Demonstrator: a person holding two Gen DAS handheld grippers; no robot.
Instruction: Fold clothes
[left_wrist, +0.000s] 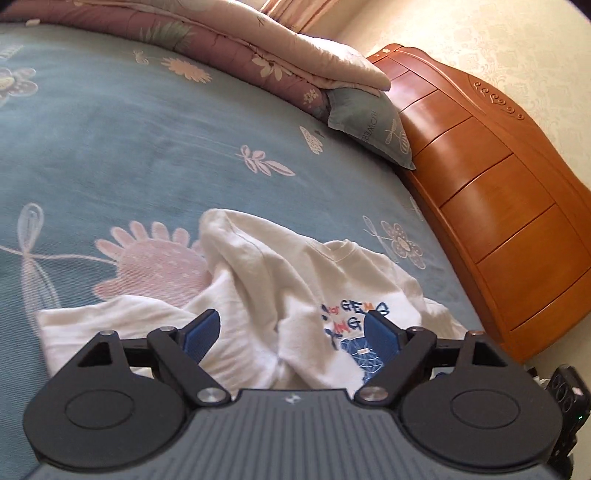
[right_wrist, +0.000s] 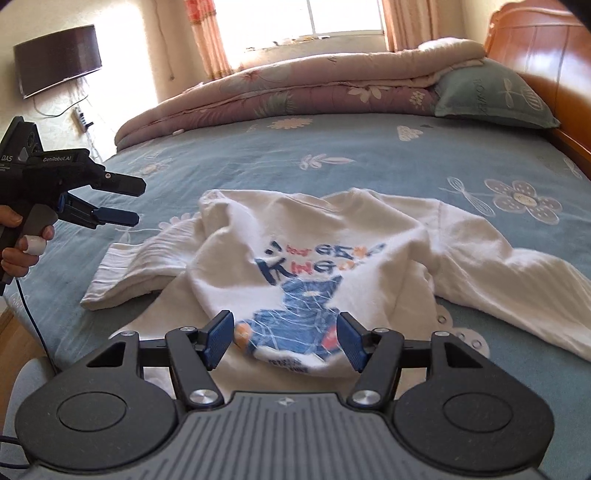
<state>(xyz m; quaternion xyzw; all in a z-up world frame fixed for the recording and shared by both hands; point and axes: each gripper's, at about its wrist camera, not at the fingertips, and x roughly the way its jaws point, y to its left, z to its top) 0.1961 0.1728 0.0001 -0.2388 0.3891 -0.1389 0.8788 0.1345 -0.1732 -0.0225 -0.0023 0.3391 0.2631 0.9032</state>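
Observation:
A white sweatshirt (right_wrist: 317, 243) with a blue print lies crumpled on the blue flowered bedspread (right_wrist: 332, 158). Its sleeves spread to the left and right. It also shows in the left wrist view (left_wrist: 266, 280). My right gripper (right_wrist: 284, 339) is open and empty, just above the near hem. My left gripper (left_wrist: 295, 332) is open and empty over the sweatshirt's near edge. It also shows in the right wrist view (right_wrist: 125, 203), held in a hand above the bed, left of the left sleeve.
A rolled quilt (right_wrist: 280, 92) and a green pillow (right_wrist: 495, 96) lie at the far side of the bed. A wooden headboard (left_wrist: 495, 192) runs along the right. A wall screen (right_wrist: 59, 59) and window (right_wrist: 343, 18) are behind.

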